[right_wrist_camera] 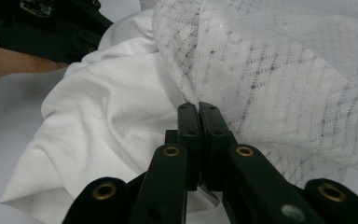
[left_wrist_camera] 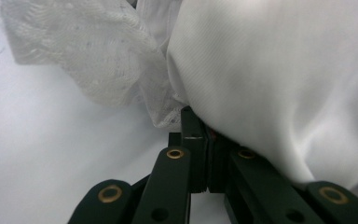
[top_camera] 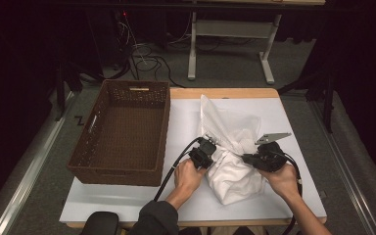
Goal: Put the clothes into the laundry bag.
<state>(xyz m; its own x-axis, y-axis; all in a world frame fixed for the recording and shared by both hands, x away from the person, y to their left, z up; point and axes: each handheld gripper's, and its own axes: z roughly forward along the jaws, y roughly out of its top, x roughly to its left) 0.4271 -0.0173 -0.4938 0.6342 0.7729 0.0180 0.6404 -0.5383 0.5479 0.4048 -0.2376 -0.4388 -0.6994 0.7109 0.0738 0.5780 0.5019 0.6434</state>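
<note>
The white garment (top_camera: 235, 171) lies bunched on the counter (top_camera: 186, 122), right of the brown basket (top_camera: 122, 132), with a lacy mesh bag (top_camera: 225, 125) rising behind it. How the two fabrics join is hard to make out under the folds. The left hand-held gripper (top_camera: 209, 145) sits at the cloth's left edge, jaws closed tight, fabric draped over the tips. The right hand-held gripper (top_camera: 247, 158) presses in from the right, jaws pinched together on the mesh (right_wrist_camera: 279, 79).
</note>
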